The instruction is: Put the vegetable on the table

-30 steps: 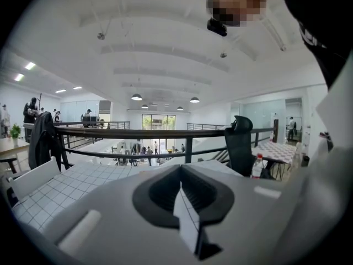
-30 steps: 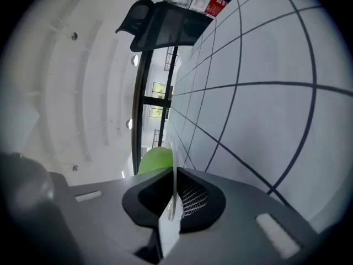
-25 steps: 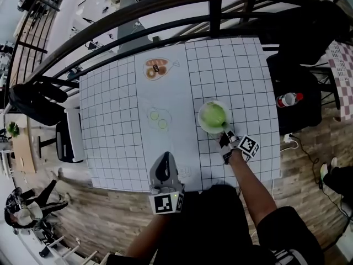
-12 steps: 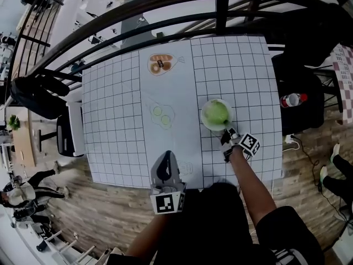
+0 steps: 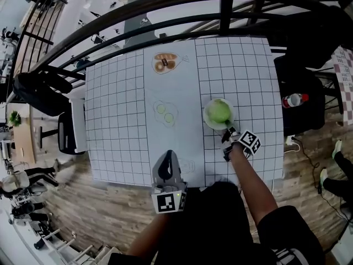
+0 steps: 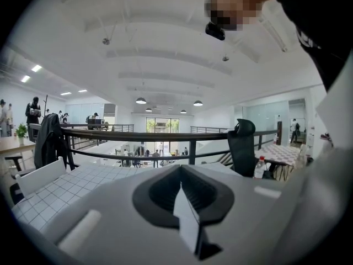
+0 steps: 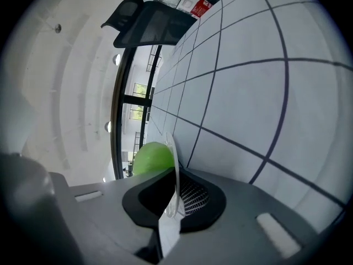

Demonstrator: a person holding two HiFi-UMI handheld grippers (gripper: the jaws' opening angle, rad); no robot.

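Note:
A round green vegetable (image 5: 219,111) lies on a white plate (image 5: 209,121) on the right half of the grid-patterned table (image 5: 116,120). My right gripper (image 5: 227,132) is shut on the plate's near rim. In the right gripper view the thin plate (image 7: 175,159) edge runs between the jaws, with the vegetable (image 7: 149,158) just beyond. My left gripper (image 5: 167,162) hovers over the table's near edge, shut and holding nothing. In its own view the left gripper (image 6: 185,203) points out over the railing.
Printed pictures of bread (image 5: 164,62) and cucumber slices (image 5: 165,112) lie flat on the cloth. A black railing (image 5: 165,10) runs along the far side. A chair (image 5: 69,134) stands at the left, and a red-capped bottle (image 5: 292,100) sits at the right.
The head view has shifted slightly. The right gripper stays shut on the plate's rim at about the same spot, and the left gripper has not moved.

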